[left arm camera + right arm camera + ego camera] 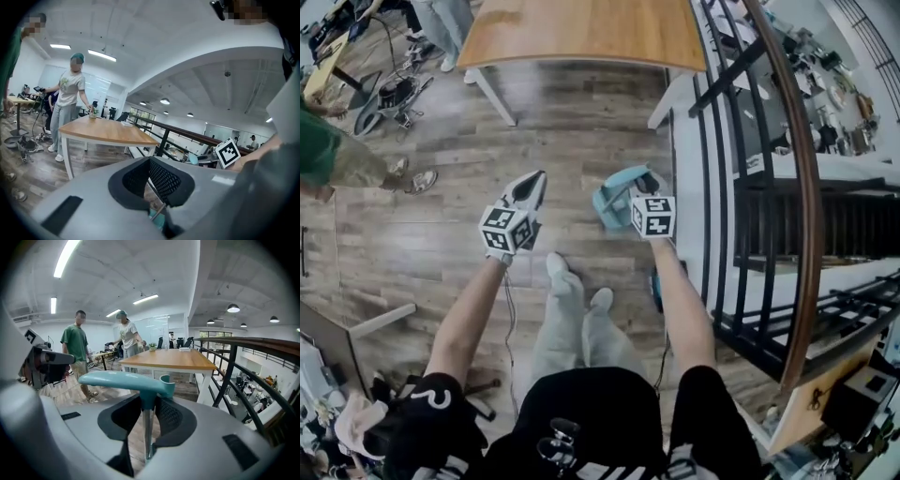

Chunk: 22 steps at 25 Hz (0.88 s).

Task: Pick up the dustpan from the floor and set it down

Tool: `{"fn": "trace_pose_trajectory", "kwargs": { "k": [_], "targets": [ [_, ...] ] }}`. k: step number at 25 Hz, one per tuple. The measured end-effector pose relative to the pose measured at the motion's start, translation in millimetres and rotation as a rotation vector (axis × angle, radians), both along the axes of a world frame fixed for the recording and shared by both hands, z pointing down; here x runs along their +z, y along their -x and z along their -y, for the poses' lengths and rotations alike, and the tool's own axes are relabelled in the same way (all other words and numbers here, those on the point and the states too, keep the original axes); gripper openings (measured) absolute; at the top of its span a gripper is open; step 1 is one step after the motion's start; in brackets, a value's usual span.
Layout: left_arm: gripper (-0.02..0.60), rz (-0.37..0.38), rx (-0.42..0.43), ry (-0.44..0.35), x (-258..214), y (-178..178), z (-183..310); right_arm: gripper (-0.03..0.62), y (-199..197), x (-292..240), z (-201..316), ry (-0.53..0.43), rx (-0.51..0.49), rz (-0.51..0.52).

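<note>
Dustpan (614, 199) is in the right gripper (643, 184), which is closed on it. In the right gripper view the teal handle (124, 380) lies crosswise just above the jaws, and a thin metal shaft (147, 427) runs from it down between the two black pads, where it is clamped low at their root. In the head view the teal body shows just left of this gripper's marker cube (654, 216), over the wooden floor (581, 141). I cannot tell if it touches the floor.

Both bare forearms are stretched forward and down. The right forearm (680, 300) is nearly straight and runs close beside the black railing (712, 187). The left forearm (469, 314) is angled a little inward. The two grippers are side by side, near each other, with the person's feet (572, 286) below and between them in the picture.

The left gripper (532, 187) points forward towards the wooden table (581, 33). In the left gripper view its jaws stand a little apart and the floor shows through the gap. Nothing is pressed between the pads (164, 180). Low at their root there is a thin metal bit and a teal patch which I cannot identify.
</note>
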<state>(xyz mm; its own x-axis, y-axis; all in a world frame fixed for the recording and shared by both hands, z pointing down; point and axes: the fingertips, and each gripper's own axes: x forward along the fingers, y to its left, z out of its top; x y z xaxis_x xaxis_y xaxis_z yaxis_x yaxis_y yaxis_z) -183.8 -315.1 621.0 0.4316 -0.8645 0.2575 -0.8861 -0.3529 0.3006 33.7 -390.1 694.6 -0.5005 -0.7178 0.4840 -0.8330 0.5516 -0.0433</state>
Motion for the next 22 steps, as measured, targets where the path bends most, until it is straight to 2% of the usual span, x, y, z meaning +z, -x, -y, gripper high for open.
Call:
{"fn": "trace_pose_trajectory", "kwargs": {
  "k": [12, 22],
  "targets": [
    [-0.003, -0.012, 0.03, 0.074, 96, 26, 54, 0.086, 30, 129, 56, 0.07, 0.025, -0.082],
    [-0.003, -0.027, 0.031, 0.088, 141, 41, 70, 0.088, 47, 212, 46, 0.168, 0.032, -0.176]
  ]
}}
